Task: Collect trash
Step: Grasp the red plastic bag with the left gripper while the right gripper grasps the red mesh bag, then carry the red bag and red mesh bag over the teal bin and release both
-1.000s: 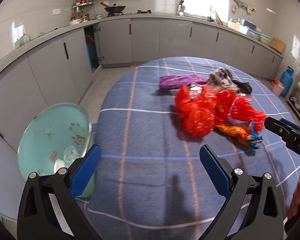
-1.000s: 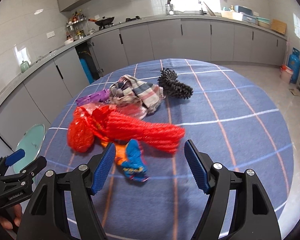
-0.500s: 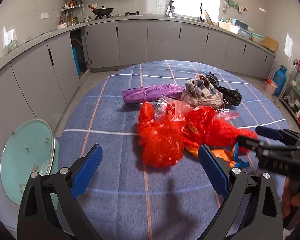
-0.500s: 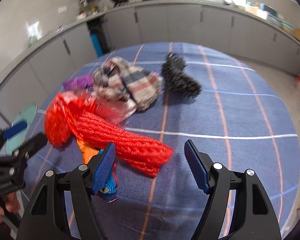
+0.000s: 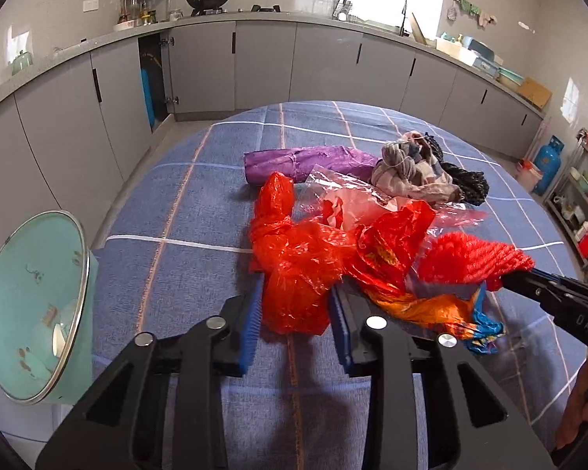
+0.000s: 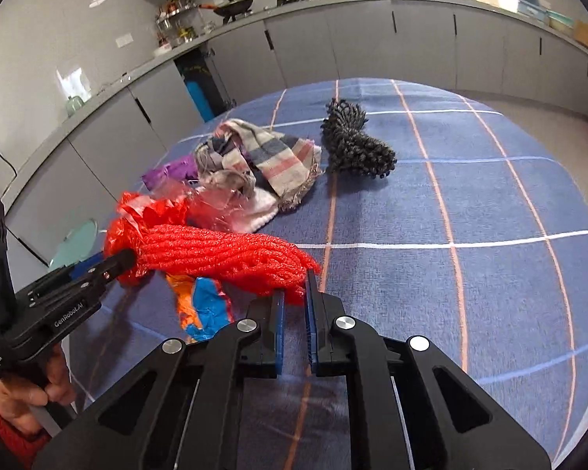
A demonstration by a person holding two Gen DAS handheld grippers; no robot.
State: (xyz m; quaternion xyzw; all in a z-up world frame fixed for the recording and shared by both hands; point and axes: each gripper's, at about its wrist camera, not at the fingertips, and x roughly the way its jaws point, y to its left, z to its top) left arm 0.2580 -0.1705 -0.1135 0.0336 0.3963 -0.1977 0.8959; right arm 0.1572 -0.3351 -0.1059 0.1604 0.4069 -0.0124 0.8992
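Gripping the red plastic bag (image 5: 294,270), your left gripper (image 5: 296,313) has its blue pads pressed in on the bag's near end, over the blue checked tablecloth (image 5: 200,211). Your right gripper (image 6: 295,305) is nearly closed, pinching the frayed end of the red mesh netting (image 6: 219,252), which stretches left from its tips toward your other tool. Under the netting lies an orange and blue wrapper (image 6: 202,301), flat on the cloth. Just behind the red bag sits a crumpled clear plastic sheet (image 5: 345,192), and past it a purple bag (image 5: 305,160), a striped rag (image 6: 266,160) and a black knobbly bundle (image 6: 354,145), all bunched near the table's middle. Off the table's left edge stands a pale green bin (image 5: 31,305).
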